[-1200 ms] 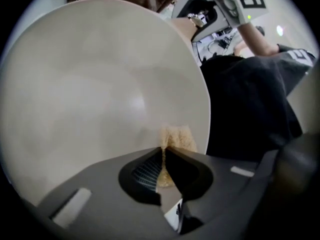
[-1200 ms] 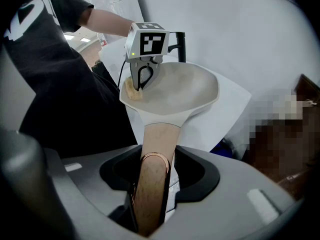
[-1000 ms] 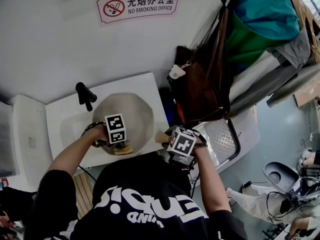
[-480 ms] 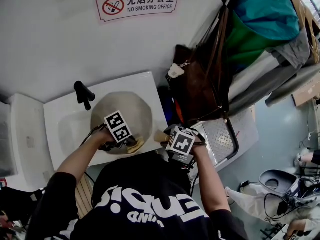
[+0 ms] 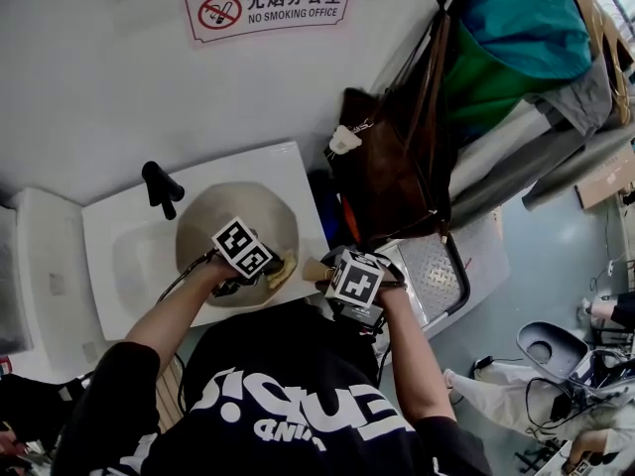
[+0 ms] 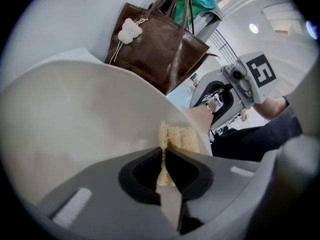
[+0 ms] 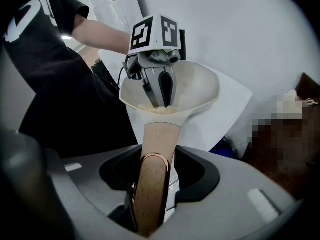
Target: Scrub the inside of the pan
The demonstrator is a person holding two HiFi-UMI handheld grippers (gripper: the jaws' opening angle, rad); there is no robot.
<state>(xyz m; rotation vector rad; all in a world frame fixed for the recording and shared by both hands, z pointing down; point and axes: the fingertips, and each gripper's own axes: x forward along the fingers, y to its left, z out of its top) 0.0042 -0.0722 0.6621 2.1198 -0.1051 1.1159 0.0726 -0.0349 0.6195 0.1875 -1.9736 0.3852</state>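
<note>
Fingers (image 6: pixel 142 174) pinch sponge (image 6: pixel 178 136) below "NO SMOKING OFFICE" sign (image 5: pixel 268 8).

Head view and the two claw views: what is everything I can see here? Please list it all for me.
pan: one, beige, over the sink, tilted
pan handle: one, tan wood, pointing toward the person
sponge: one, pale yellow, inside the pan near the handle side
sink: one, white, against the wall
tap: one, black, at the sink's back edge
sign: one, white and red, no-smoking, on the wall
bag: one, brown, hanging right of the sink
cloth: one, teal, above the bag
T-shirt: one, black with white print, on the person
left claw: one, grey, shut on the sponge
right claw: one, grey, shut on the pan handle
</note>
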